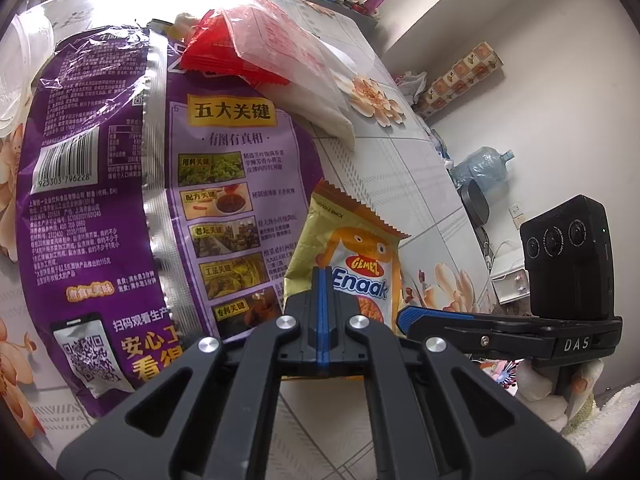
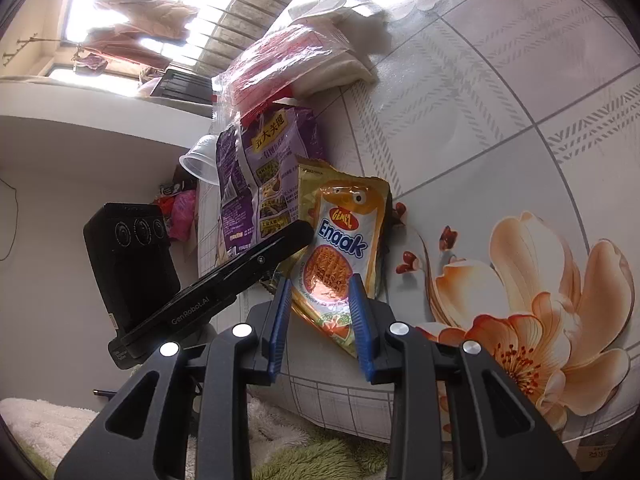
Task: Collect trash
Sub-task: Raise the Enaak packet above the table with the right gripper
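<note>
So the left gripper (image 1: 322, 300) is clamped tight on the near end of the yellow Enaak snack packet (image 1: 352, 256), which sits on the table (image 2: 500, 100) close to its near edge, partly overlapping the big purple noodle bag (image 1: 120, 184). The right gripper (image 2: 320, 320) has its jaws apart with the bottom corner of that same packet between the blue pads (image 2: 362, 328); I can't see them pressing on it, so I'd call it open, not gripping.

If I were doing this: one hand on the packet is plenty. It's thin crinkly foil, so keep the pinch well in from the edge or it'll slide out. Lift it straight up off the purple bag so that one doesn't get dragged along. Free the right side for the next piece, maybe the clear bag with the red wrapper (image 1: 236, 52) further back, or the plastic cup (image 2: 200, 158) near the far edge.
</note>
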Demonstrator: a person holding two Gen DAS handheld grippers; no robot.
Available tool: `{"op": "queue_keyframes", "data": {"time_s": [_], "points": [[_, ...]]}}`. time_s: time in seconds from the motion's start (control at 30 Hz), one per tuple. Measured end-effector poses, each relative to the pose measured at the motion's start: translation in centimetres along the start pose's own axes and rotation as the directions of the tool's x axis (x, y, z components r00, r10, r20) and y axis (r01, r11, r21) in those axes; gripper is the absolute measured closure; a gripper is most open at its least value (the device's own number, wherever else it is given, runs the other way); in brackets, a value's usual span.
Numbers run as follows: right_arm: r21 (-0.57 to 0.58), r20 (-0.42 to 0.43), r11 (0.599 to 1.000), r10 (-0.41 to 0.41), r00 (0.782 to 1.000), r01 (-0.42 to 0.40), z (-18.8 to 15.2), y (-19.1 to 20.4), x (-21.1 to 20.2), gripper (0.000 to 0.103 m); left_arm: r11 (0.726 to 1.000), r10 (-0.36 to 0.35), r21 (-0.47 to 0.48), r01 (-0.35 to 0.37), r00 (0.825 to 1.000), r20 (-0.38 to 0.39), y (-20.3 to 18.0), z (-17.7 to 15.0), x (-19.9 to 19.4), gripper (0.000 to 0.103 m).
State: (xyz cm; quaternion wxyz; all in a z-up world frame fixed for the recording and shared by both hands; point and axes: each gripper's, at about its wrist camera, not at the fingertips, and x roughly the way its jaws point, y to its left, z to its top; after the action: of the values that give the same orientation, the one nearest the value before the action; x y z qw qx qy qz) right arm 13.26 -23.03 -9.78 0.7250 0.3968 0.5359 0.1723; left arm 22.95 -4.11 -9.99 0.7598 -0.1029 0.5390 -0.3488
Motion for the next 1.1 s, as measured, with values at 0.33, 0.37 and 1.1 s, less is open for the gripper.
{"op": "queue_keyframes", "data": {"time_s": [0.33, 0.37, 1.1], "points": [[0.018, 0.031, 0.999, -0.035, 0.999, 0.035, -0.2, -0.7, -0.7, 0.073, 0.999, -0.031, -0.023, 0.031, 1.000, 0.002, 0.7, 0.0, -0.1, 0.103], [0.008, 0.018, 0.999, -0.032, 0.999, 0.032, -0.3, -0.5, -0.5, 0.073, 0.999, -0.038, -0.030, 0.038, 0.999, 0.002, 0.8, -0.1, -0.2, 0.103], [-0.007, 0.028, 1.000, 0.027, 0.999, -0.027, -0.6, 0.2, -0.5, 0.080, 0.998, -0.068, -0.009, 0.068, 0.998, 0.000, 0.2, -0.5, 0.0, 0.103]]}}
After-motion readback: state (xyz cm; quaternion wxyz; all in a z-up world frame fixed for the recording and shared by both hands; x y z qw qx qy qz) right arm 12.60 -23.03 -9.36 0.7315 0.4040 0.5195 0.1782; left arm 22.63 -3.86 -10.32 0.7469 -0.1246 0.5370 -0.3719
